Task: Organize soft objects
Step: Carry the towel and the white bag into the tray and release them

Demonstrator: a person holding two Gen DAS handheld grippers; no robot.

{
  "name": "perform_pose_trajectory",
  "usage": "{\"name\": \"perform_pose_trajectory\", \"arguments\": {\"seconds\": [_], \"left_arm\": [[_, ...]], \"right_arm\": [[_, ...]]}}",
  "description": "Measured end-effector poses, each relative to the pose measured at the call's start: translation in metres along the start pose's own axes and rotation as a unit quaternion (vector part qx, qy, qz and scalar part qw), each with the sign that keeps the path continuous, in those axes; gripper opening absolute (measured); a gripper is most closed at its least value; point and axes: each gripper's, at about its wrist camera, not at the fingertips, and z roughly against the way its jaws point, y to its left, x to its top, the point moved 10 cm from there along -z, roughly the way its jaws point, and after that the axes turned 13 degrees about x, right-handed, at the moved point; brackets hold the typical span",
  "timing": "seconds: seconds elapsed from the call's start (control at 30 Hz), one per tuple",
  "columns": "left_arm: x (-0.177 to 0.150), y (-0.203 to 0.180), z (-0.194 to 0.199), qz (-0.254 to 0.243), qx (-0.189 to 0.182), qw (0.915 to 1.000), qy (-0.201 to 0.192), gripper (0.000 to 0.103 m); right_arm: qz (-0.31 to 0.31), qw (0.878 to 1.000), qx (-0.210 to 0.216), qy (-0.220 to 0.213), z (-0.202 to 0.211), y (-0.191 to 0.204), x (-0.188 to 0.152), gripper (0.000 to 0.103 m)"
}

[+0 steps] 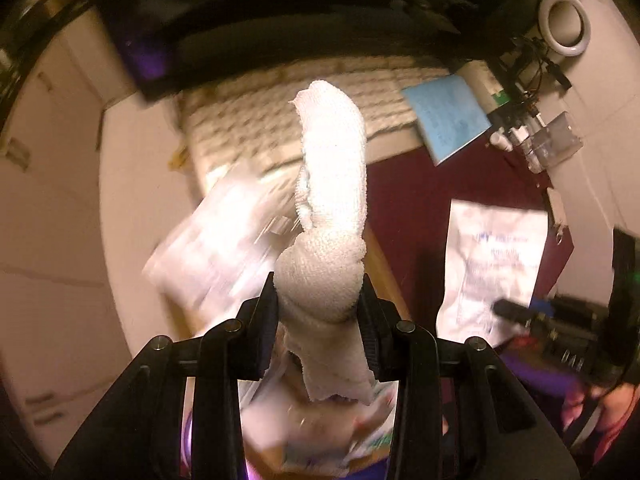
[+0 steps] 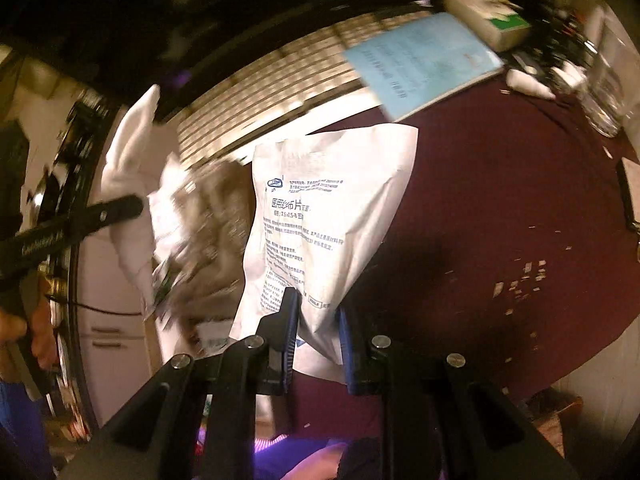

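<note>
Left hand-held gripper (image 1: 320,300) clamps a knotted white cloth (image 1: 332,184); right hand-held gripper (image 2: 318,320) pinches a white packet (image 2: 320,208) above the tabletop (image 2: 500,200). Neither placed yet; sorting looks unfinished.

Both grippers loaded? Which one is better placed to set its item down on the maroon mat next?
Right. The right gripper holds the white packet low over the maroon mat. The left gripper grips the white cloth raised over clutter at the mat's edge.

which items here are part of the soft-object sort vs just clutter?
In play:
white knotted cloth, in left gripper
white printed pouch, in right gripper

Lying about:
blue booklet
keyboard
ring light
maroon mat
</note>
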Motion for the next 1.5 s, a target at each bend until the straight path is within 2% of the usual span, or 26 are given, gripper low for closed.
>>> {"name": "perform_pose_trajectory", "arguments": {"seconds": [0.2,0.27,0.33,0.53,0.7,0.9,1.1,1.17,1.23,1.3,1.37,1.5], "left_arm": [[-0.075,0.033,-0.006,0.027,0.028,0.9988,0.028,0.036],[-0.087,0.036,-0.012,0.042,0.024,0.9981,0.038,0.036],[-0.092,0.033,-0.017,0.044,0.037,0.9977,0.035,0.036],[-0.089,0.031,-0.029,0.048,0.052,0.9971,0.027,0.036],[-0.082,0.034,-0.037,0.084,0.04,0.9953,0.026,0.037],[-0.081,0.042,-0.036,0.106,0.051,0.9926,0.029,0.039],[-0.083,0.052,-0.03,0.121,0.065,0.9903,0.02,0.04],[-0.084,0.054,-0.027,0.118,0.077,0.9899,0.015,0.04],[-0.084,0.055,-0.023,0.117,0.083,0.9896,0.007,0.043],[-0.084,0.057,-0.02,0.117,0.089,0.9892,-0.002,0.064],[-0.081,0.058,-0.017,0.116,0.092,0.9889,-0.01,0.072],[-0.077,0.06,-0.004,0.118,0.113,0.986,-0.034,0.072]], "right_arm": [[0.038,0.998,0.022,0.045,-0.035,0.043,-0.018,0.018],[0.048,0.996,0.03,0.064,-0.045,0.056,-0.027,0.018],[0.059,0.995,0.031,0.077,-0.053,0.066,-0.032,0.018],[0.096,0.989,0.017,0.116,-0.074,0.093,-0.05,0.018],[0.126,0.983,-0.002,0.137,-0.099,0.105,-0.057,0.019],[0.129,0.983,-0.001,0.131,-0.11,0.111,-0.054,0.026],[0.121,0.986,-0.01,0.118,-0.1,0.104,-0.052,0.035],[0.116,0.987,-0.011,0.111,-0.096,0.101,-0.049,0.043],[0.111,0.988,-0.011,0.104,-0.087,0.096,-0.047,0.047],[0.107,0.989,-0.011,0.097,-0.081,0.093,-0.044,0.049],[0.105,0.99,-0.014,0.091,-0.076,0.091,-0.043,0.051],[0.102,0.991,-0.018,0.082,-0.061,0.083,-0.041,0.057]]}}
